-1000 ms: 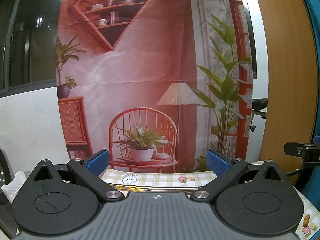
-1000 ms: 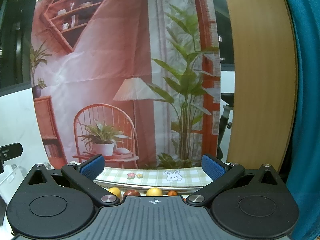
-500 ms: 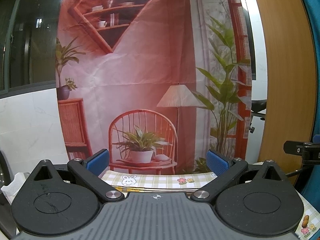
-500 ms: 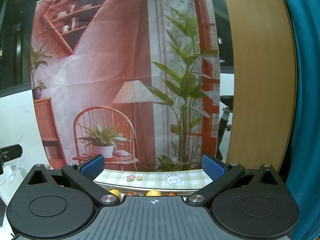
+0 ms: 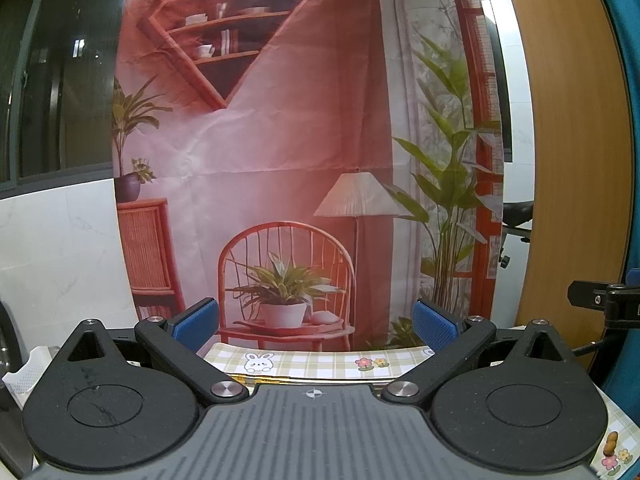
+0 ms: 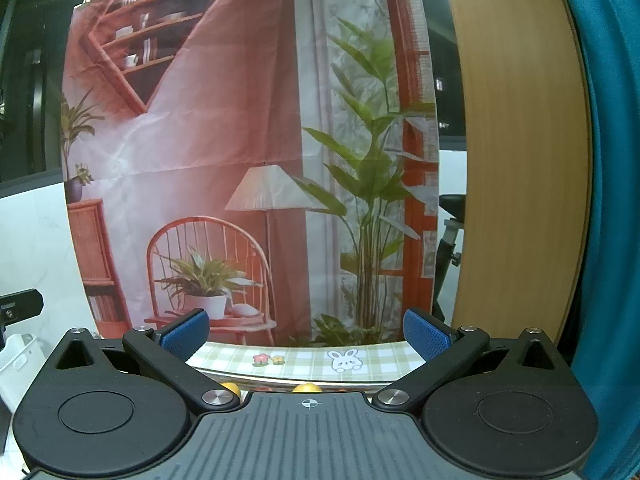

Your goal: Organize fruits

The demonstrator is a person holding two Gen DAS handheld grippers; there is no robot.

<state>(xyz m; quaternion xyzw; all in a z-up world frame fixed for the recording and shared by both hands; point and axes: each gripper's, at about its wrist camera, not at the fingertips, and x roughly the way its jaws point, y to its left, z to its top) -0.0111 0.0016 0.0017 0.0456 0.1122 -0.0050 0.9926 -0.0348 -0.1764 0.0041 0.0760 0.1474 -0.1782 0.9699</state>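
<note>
Both grippers are held level above a table with a green checked cloth (image 5: 312, 362) and look at a hanging backdrop. My left gripper (image 5: 315, 322) is open, its blue pads (image 5: 196, 322) wide apart with nothing between them. My right gripper (image 6: 306, 332) is open too and holds nothing. In the right wrist view only the tops of two yellow fruits (image 6: 307, 388) (image 6: 231, 388) peek over the gripper body at the cloth's near edge; the rest of the fruit is hidden below it. No fruit shows in the left wrist view.
A printed backdrop (image 5: 280, 140) of a red room hangs just behind the table. A white perforated basket (image 5: 24, 372) (image 6: 16, 356) sits at the left. A wooden panel (image 6: 520, 160) and teal curtain (image 6: 608, 200) stand at the right. The other gripper's black mount (image 5: 600, 300) shows at the right edge.
Both grippers have tilted slightly upward. In the right wrist view the fruits have sunk lower behind the gripper body, so less of them shows. Both stay open.
</note>
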